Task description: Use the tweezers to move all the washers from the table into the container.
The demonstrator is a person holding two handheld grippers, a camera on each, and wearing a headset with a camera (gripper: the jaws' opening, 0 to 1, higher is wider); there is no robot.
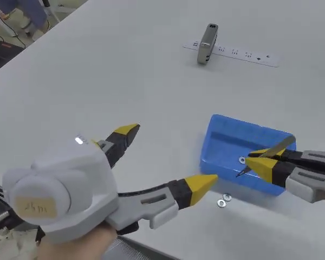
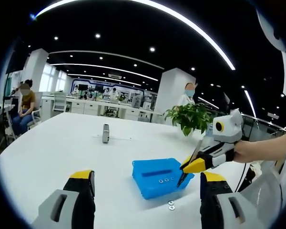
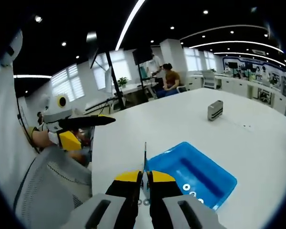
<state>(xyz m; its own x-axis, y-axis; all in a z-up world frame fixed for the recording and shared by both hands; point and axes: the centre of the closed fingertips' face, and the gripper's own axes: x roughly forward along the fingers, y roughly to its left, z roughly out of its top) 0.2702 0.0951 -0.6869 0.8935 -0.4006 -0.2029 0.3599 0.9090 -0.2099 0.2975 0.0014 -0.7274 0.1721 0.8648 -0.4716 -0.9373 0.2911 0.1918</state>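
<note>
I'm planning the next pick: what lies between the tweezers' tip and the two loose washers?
The near wall of the container, in the head view: the tweezers point inside it, the washers lie outside on the table.

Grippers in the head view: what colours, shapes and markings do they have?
The left gripper has a bulky pale grey body, black jaws with yellow tips, a yellow handwritten label and a small lit lamp. The right gripper has the same colours.

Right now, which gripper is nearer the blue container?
Right. The right gripper, shut on the tweezers, is over the container; the left gripper, open, stands apart beside it.
</note>
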